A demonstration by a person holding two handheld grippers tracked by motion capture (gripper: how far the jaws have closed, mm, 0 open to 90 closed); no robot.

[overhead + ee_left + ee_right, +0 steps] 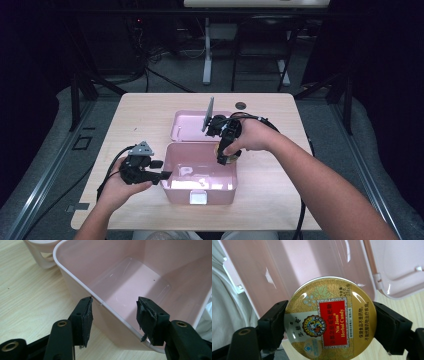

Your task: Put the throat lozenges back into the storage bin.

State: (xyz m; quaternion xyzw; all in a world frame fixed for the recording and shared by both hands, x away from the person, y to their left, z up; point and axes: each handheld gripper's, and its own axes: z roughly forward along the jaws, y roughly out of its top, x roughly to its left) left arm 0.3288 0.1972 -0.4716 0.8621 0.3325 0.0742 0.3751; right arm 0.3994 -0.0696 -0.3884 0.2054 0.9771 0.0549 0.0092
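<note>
Pink plastic box (200, 180) sits open near the middle of the wooden counter (140, 120), its lid (192, 126) folded back flat behind it and a pale latch on the front wall. At the box's right rear corner the right gripper (223, 150) points down, its fingers (272, 325) pinching a round gold tin (330, 321) by its rim; the red label reads "Nin Jiom Herbal Candy". In the right gripper view the tin hangs above the box's rim, with the lid hinge to its right. The left gripper (167, 175) rests at the box's left wall, its fingers (85, 322) spread and straddling that wall, one outside and one over the empty pink interior.
</note>
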